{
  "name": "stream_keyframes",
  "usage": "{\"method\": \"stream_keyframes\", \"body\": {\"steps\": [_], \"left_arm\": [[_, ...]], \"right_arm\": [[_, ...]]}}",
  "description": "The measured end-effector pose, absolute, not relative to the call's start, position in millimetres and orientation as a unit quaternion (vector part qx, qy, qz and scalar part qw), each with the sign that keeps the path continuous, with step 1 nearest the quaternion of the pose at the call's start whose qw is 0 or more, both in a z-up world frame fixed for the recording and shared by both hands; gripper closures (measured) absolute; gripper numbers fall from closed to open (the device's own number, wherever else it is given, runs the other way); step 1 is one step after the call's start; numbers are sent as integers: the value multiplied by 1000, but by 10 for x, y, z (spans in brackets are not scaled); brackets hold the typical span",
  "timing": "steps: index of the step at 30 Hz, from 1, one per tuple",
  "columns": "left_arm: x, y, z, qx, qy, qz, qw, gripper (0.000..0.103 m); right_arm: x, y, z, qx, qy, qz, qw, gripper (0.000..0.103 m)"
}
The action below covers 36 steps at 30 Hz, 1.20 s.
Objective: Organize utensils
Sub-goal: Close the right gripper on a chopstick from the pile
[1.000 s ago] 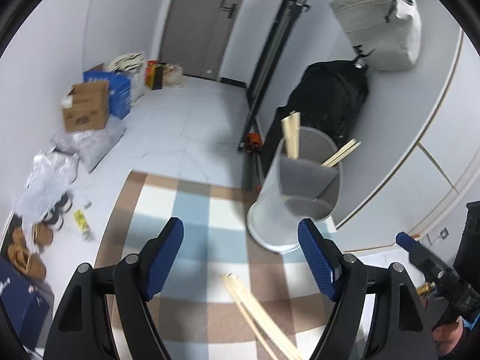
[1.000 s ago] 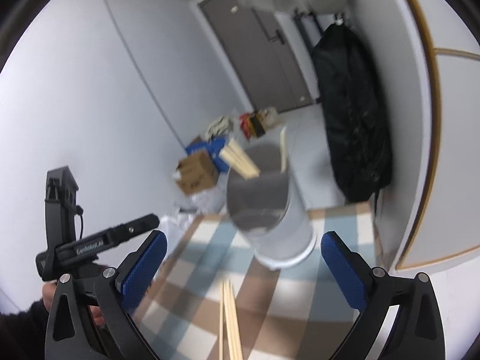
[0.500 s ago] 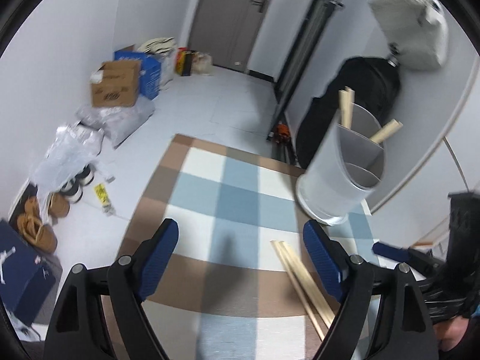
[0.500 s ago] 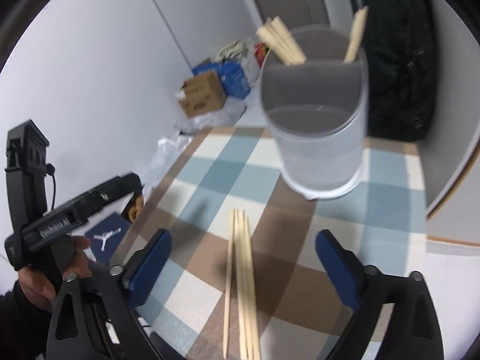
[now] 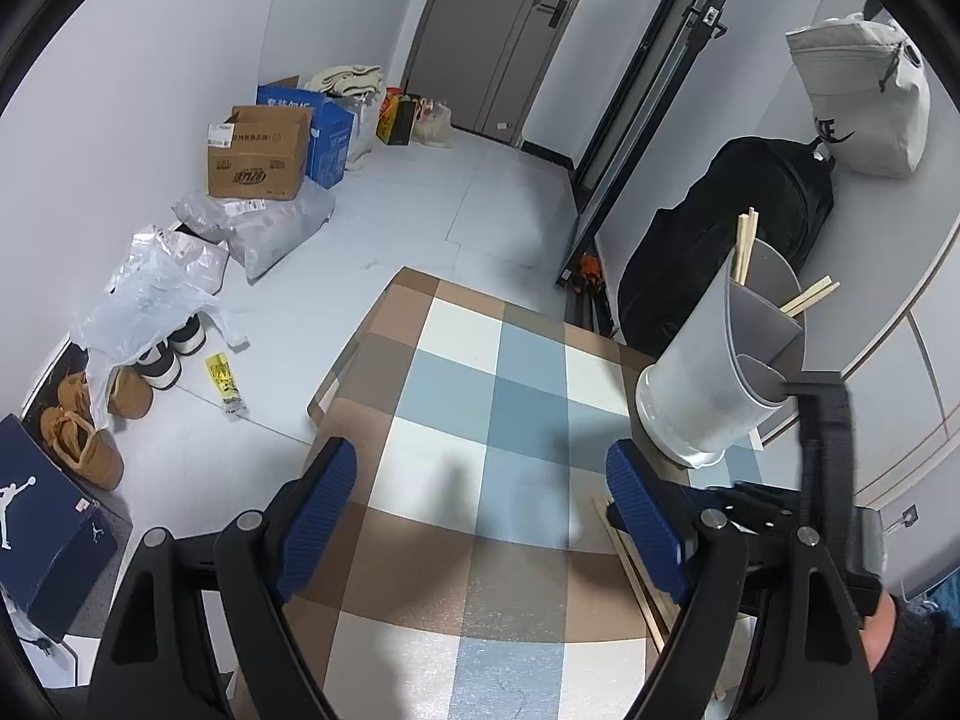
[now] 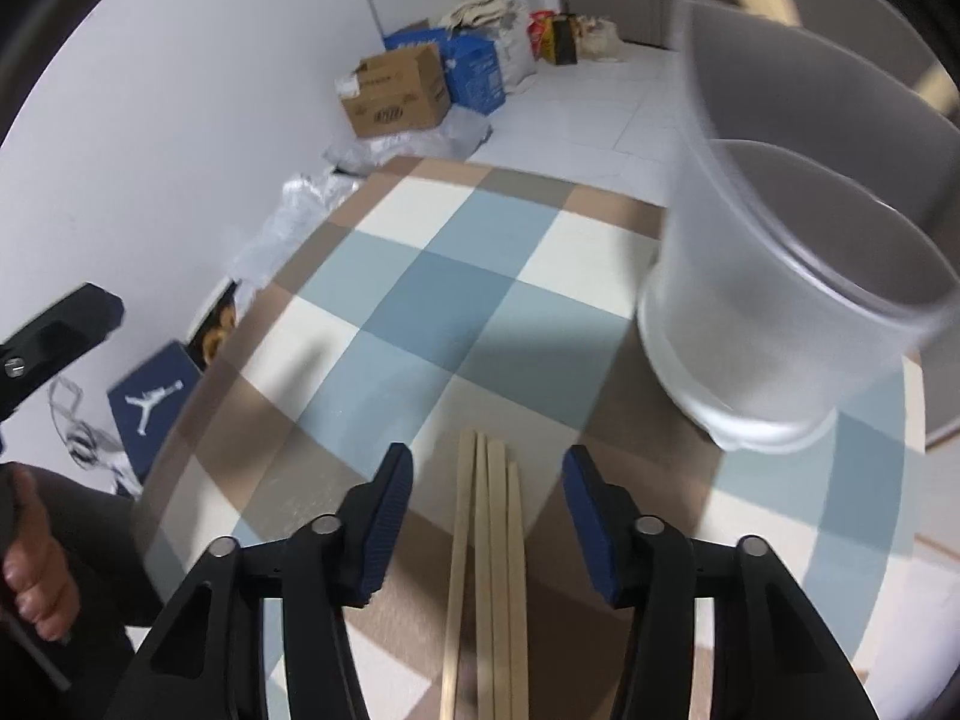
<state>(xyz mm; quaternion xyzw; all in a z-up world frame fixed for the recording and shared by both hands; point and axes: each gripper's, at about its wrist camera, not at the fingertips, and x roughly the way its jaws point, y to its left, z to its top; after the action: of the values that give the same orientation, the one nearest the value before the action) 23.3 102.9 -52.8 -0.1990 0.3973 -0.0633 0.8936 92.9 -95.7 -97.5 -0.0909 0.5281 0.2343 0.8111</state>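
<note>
step: picking up chopsticks (image 6: 486,570) off desk (image 6: 420,276); right gripper (image 6: 487,516) straddles them, jaws just been closing, no contact yet; holder (image 6: 774,276) at 1 o'clock; left gripper (image 5: 480,522) wide, empty; next: close, lift

On the checked mat (image 6: 420,276) in front of me, four loose chopsticks (image 6: 489,540) lie side by side at the near edge. The divided holder (image 6: 780,276) stands to their far right with more chopsticks (image 5: 746,246) inside. Cardboard boxes (image 5: 255,153) sit far left, by the wall.
</note>
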Motion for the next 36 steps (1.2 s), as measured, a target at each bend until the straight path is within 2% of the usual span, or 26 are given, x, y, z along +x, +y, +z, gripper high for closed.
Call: {"method": "stream_keyframes", "body": {"steps": [5, 10, 12, 14, 19, 21, 30, 36], "left_arm": [[208, 1125, -526, -216, 397, -66, 890, 21], [210, 1180, -534, -233, 399, -67, 885, 21], [211, 1189, -537, -235, 399, -65, 884, 21], [213, 1196, -532, -238, 398, -65, 883, 21], [221, 1206, -549, -243, 399, -66, 881, 21], [228, 1200, -557, -242, 401, -66, 881, 21], [249, 1086, -599, -223, 412, -68, 881, 21], [249, 1050, -631, -219, 422, -69, 877, 21]], "right_arm": [[944, -858, -1100, -109, 545, 239, 796, 68], [883, -702, -1119, -175, 524, 233, 801, 72], [899, -651, -1133, -190, 518, 234, 800, 76], [919, -626, -1140, -196, 516, 233, 801, 86], [948, -712, -1087, -169, 510, 235, 810, 91], [956, -805, -1020, -140, 506, 236, 817, 103], [881, -1088, -797, -68, 496, 241, 832, 103], [834, -980, -950, -120, 521, 250, 807, 100]]}}
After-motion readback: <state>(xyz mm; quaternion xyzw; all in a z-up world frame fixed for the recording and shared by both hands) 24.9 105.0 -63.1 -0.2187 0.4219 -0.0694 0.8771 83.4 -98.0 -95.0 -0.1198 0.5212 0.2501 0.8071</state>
